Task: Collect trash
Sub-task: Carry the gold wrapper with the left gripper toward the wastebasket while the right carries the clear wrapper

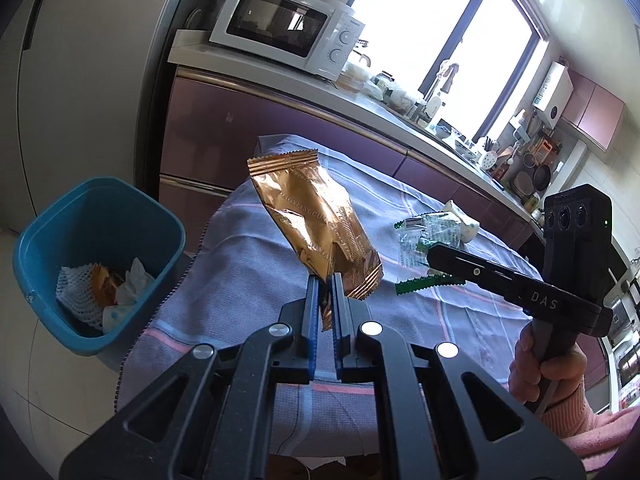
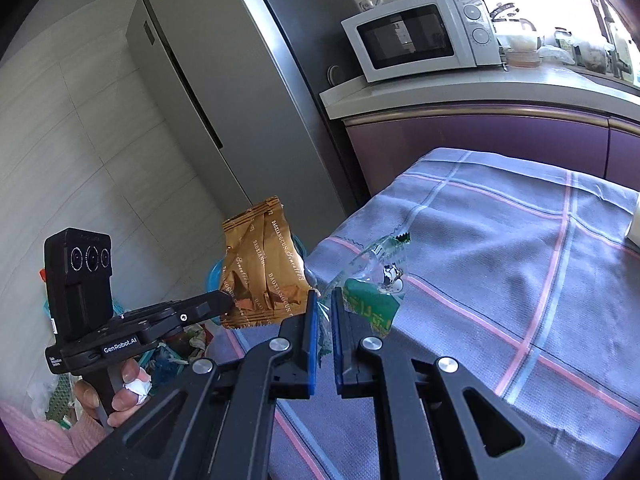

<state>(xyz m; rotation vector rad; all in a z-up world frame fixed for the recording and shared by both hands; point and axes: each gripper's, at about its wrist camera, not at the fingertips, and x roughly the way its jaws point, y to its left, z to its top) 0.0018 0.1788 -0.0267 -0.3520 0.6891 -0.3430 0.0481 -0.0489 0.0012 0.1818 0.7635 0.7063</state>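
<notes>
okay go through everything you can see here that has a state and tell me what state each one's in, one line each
left gripper: shut on the gold wrapper.
gold wrapper: pinched by one end, lifted off the table.
right gripper: shut on the clear green wrapper.
clear green wrapper: crumpled, pinched at its edge.
blue bin: open, trash already in the bottom.
microwave: door closed.
white packet: lying on the tablecloth.

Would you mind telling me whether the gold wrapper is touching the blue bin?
Apart. In the left wrist view, the gold wrapper hangs pinched in the left gripper above the cloth, with a clear gap to the blue bin.
</notes>
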